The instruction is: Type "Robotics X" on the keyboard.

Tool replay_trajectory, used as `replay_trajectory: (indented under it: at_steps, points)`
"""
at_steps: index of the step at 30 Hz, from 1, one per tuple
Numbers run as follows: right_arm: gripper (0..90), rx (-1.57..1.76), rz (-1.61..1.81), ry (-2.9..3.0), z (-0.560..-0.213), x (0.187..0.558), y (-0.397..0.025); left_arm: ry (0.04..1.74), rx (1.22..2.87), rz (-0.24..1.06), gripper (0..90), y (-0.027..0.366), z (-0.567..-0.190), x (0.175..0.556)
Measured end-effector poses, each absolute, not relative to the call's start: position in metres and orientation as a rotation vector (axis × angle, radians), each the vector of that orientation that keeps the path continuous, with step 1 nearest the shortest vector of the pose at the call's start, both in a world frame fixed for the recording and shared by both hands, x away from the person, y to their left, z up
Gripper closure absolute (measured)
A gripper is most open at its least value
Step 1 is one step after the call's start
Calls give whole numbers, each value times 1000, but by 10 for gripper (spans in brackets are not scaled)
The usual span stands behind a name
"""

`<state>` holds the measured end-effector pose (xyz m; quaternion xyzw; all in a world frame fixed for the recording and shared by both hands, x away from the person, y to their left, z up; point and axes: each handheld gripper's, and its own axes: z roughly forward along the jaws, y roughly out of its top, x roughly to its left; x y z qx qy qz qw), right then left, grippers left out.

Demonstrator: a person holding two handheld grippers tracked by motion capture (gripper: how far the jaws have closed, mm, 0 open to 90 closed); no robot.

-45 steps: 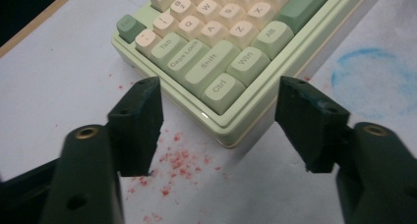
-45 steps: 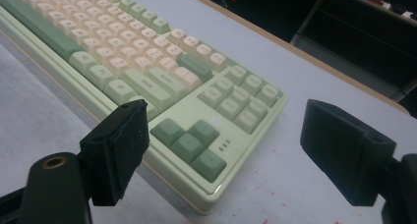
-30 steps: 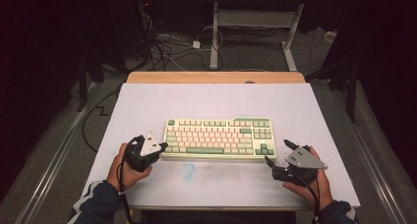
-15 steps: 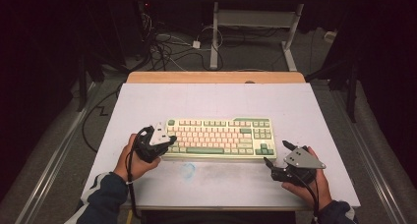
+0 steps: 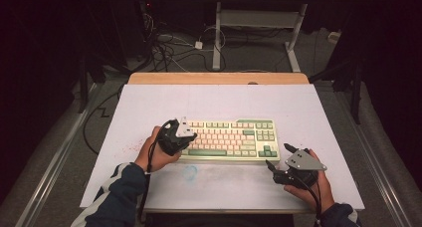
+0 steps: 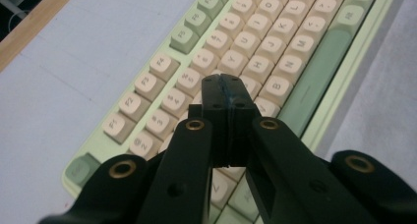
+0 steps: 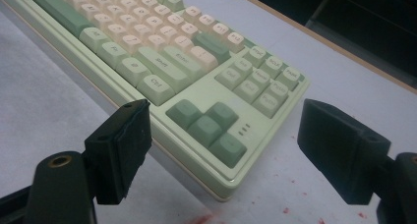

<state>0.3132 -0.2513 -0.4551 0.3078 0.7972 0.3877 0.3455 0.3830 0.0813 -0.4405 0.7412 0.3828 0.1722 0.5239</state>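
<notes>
A pale green and cream keyboard (image 5: 234, 137) lies across the middle of the white table cover (image 5: 224, 100). My left gripper (image 5: 190, 137) is over the keyboard's left end, its jaws shut with nothing between them. In the left gripper view the closed tips (image 6: 226, 86) hover over or rest on the cream letter keys (image 6: 275, 52); contact cannot be told. My right gripper (image 5: 277, 156) is open just off the keyboard's front right corner. In the right gripper view its jaws (image 7: 228, 145) stand wide on either side of that corner, near the green arrow keys (image 7: 206, 126).
A wooden table edge (image 5: 219, 78) runs along the back of the cover. Reddish specks (image 7: 290, 209) and a faint blue mark (image 5: 189, 172) stain the cover near the front. Cables (image 5: 169, 48) and desk legs (image 5: 216, 33) are on the floor behind.
My left gripper has moved right from the bare cover onto the keyboard's left end. The right gripper has stayed almost still and open.
</notes>
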Motion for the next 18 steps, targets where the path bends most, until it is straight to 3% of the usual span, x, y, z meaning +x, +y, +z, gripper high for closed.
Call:
replay_trajectory:
  at_steps: [18]
  points:
    - [221, 770, 980, 2104, -459, 320, -246, 976, 1847, 423, 868, 49, -460, 411]
